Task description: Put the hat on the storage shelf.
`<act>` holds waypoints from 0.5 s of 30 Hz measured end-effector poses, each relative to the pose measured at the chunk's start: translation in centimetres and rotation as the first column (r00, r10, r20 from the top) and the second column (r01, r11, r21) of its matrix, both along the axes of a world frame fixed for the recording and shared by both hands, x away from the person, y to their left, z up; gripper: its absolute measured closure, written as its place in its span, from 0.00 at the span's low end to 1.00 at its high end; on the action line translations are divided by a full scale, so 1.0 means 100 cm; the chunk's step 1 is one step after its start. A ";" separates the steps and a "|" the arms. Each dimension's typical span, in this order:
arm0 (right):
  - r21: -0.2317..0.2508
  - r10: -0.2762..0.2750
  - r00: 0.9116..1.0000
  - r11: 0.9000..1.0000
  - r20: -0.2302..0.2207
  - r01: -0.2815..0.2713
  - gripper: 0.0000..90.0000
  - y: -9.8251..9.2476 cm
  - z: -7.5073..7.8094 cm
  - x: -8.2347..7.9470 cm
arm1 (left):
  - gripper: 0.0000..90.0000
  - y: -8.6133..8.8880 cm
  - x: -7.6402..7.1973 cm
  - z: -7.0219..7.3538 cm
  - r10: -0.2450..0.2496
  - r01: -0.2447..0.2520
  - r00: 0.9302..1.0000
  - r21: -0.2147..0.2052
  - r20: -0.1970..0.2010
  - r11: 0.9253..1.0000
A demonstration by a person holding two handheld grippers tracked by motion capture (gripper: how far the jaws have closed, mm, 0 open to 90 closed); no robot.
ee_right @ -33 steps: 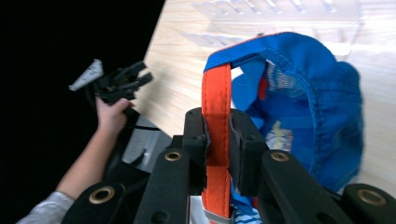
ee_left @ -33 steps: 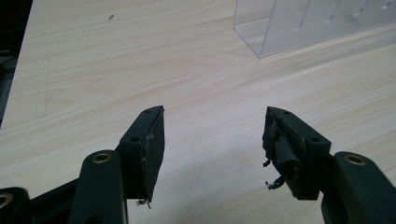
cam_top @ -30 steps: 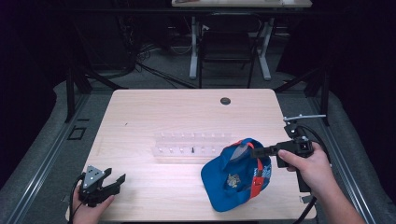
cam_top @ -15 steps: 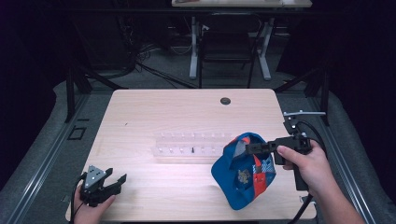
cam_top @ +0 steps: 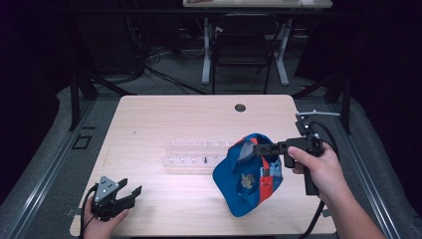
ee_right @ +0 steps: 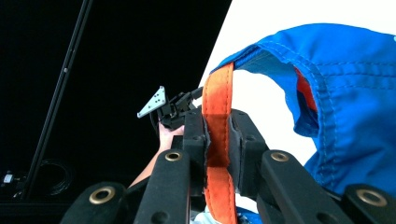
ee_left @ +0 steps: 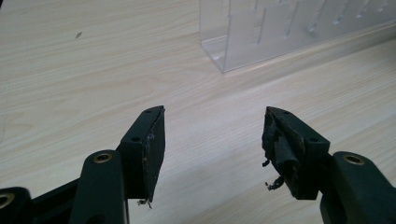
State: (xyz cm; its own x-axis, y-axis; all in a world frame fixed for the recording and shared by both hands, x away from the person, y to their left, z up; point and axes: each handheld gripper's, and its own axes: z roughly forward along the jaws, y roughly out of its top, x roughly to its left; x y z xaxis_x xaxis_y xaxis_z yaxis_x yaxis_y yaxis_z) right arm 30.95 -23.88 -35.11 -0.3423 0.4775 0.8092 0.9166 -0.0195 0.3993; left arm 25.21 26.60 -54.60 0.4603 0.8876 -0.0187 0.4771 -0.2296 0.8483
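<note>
A blue cap (cam_top: 246, 181) with red and orange panels hangs in the air over the table's right front part. My right gripper (cam_top: 256, 148) is shut on the cap's orange back strap (ee_right: 216, 122), and the blue crown (ee_right: 348, 105) droops to the right of the jaws. My left gripper (cam_top: 130, 193) rests at the front left corner of the table, open, with nothing between its fingers (ee_left: 150, 148). The left gripper (ee_right: 180, 108) also appears far off in the right gripper view.
A clear plastic rack (cam_top: 196, 155) lies across the middle of the wooden table (cam_top: 174, 119), just left of the cap; its corner (ee_left: 261, 37) stands ahead of my left gripper. A round hole (cam_top: 240, 107) sits near the far edge. Chairs and desk legs stand beyond.
My right gripper has lifted the cap off the table and tilted it up. The cap now hangs open from its strap. The left gripper has stayed put.
</note>
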 end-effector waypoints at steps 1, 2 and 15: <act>0.006 -0.006 1.000 1.000 -0.004 0.006 0.87 0.002 0.001 0.001 | 0.45 -0.002 0.000 0.001 -0.013 0.013 1.000 -0.020 0.003 1.000; 0.007 -0.001 1.000 1.000 -0.002 0.001 0.87 0.003 0.001 0.002 | 0.48 -0.004 0.000 0.003 -0.026 0.026 1.000 -0.029 0.000 0.999; 0.031 -0.011 1.000 0.999 0.011 0.011 0.87 0.020 0.017 0.015 | 0.48 -0.035 -0.001 0.021 -0.107 0.108 0.994 -0.016 0.028 0.994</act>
